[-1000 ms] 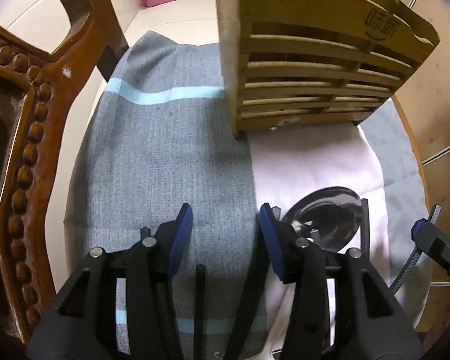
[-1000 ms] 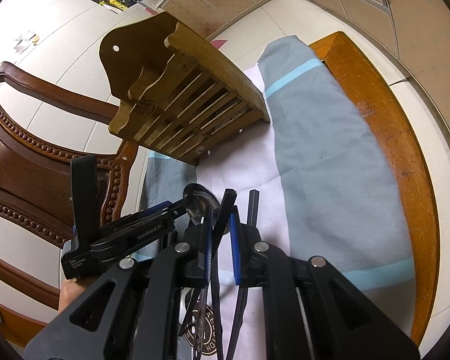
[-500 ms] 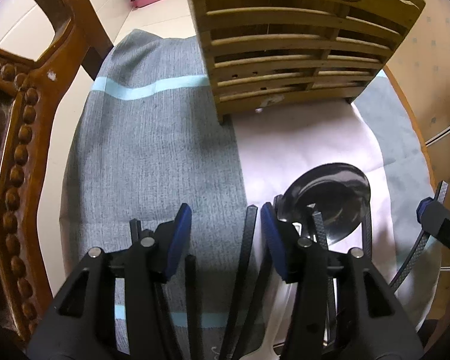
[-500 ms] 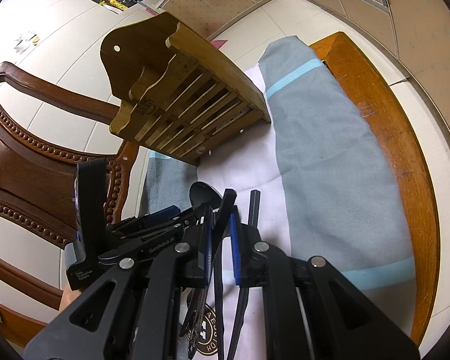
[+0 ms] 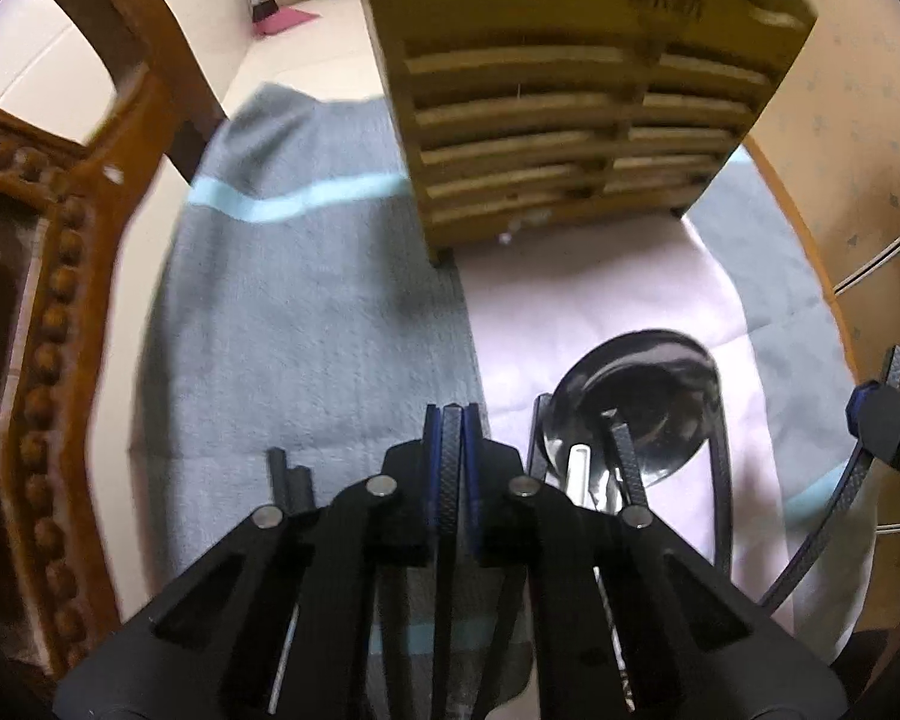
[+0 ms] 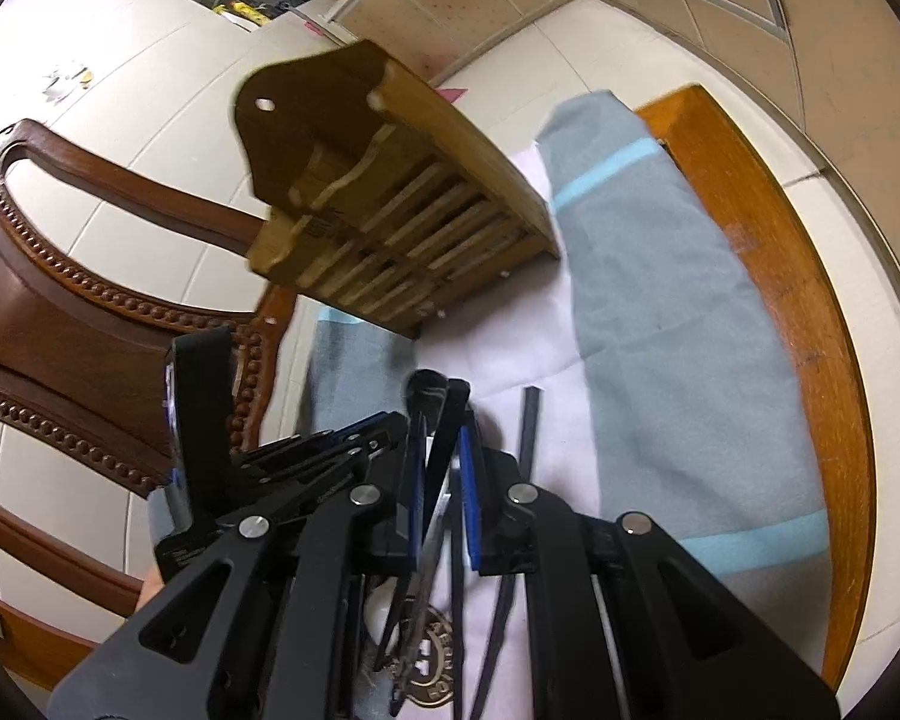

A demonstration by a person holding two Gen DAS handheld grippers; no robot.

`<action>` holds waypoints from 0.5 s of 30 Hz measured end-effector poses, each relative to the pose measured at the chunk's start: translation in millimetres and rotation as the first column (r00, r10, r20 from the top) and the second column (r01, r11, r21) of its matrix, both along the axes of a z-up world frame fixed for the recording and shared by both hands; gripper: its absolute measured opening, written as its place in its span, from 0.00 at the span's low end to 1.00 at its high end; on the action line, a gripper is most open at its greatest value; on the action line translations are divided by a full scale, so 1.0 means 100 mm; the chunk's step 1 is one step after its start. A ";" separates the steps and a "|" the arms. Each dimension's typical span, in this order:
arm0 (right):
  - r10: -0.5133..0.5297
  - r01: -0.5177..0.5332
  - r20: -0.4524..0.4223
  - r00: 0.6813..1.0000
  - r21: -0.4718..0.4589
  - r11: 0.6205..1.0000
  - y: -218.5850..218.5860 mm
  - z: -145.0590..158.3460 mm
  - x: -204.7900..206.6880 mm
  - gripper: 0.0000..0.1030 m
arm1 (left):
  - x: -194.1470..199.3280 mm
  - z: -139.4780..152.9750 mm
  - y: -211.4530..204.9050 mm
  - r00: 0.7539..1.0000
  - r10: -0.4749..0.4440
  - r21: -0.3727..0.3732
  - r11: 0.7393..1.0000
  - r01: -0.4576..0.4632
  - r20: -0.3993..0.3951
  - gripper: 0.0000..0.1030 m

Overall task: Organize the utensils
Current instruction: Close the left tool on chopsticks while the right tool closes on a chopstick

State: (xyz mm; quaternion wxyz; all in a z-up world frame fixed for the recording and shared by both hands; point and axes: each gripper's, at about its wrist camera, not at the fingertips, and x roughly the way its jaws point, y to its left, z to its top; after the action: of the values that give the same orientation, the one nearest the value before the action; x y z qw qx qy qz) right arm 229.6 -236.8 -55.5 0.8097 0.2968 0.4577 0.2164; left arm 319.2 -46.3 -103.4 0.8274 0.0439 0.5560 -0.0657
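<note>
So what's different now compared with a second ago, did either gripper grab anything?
The left gripper has snapped shut on a black chopstick; a second ago its jaws stood open around it. The right gripper stays clamped on its utensils, with the spoon beside it. The wooden rack and the grey cloth lie as before.

Dim warm indoor light, motion blur, heavy fisheye bending, dark corners.

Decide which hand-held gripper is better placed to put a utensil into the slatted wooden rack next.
Probably left: the left hand-held gripper is shut on a thin black chopstick, facing the slatted wooden rack.
</note>
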 end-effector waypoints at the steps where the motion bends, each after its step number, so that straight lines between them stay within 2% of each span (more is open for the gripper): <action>1: -0.001 0.001 0.032 0.999 -0.006 1.000 0.02 0.09 -0.04 0.10 | -0.03 0.10 0.01 1.000 0.004 -0.015 1.000 -0.004 0.019 0.07; 8: 0.028 -0.021 0.162 0.986 -0.042 0.999 0.15 0.51 -0.28 0.08 | -0.44 0.84 0.21 0.983 0.027 -0.043 0.999 -0.019 0.181 0.06; 15: 0.057 -0.029 0.283 0.957 -0.103 0.994 0.23 0.95 -0.68 0.07 | -1.09 1.51 0.39 0.938 0.037 -0.088 0.996 -0.006 0.346 0.06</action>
State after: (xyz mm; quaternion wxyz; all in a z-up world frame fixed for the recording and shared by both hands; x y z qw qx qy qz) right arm 161.6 -213.7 39.8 0.8759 0.2126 0.3522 0.2520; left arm 210.4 -7.0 47.3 0.9143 0.0131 0.3984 -0.0718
